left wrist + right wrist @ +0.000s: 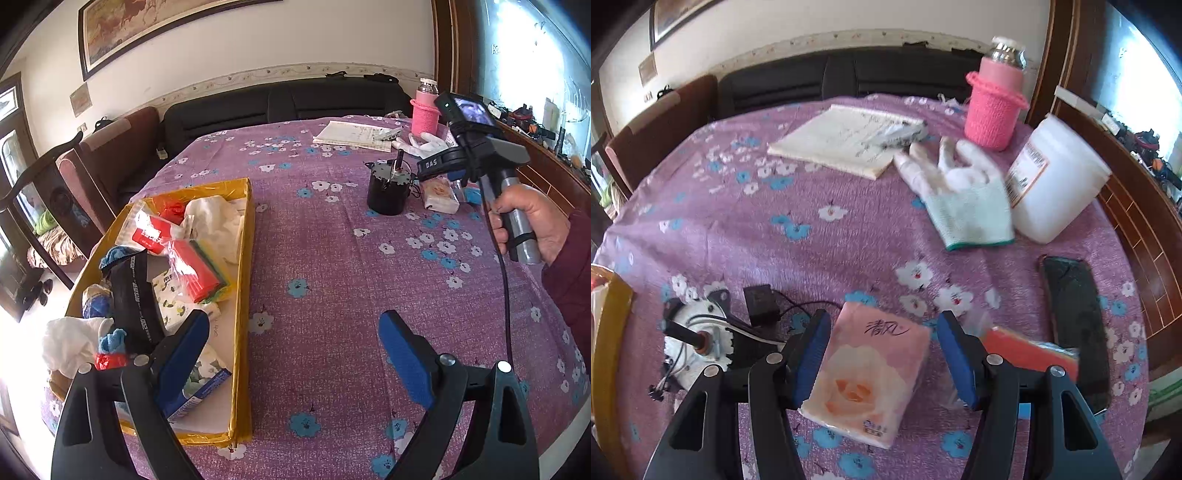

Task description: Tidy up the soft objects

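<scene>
Tissue pack lies on the surface between the right hand-held gripper's wide-spread fingers, touching the left pad. Left hand-held gripper gapes wide beside the box.

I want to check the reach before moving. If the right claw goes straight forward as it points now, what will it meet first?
The pink tissue pack. It already lies between the open fingers of the right claw, on the purple tablecloth. Whether the left pad touches the pack is unclear. Farther along that line lies the white glove.

pink tissue pack flat on tablecloth; white glove beyond.
</scene>
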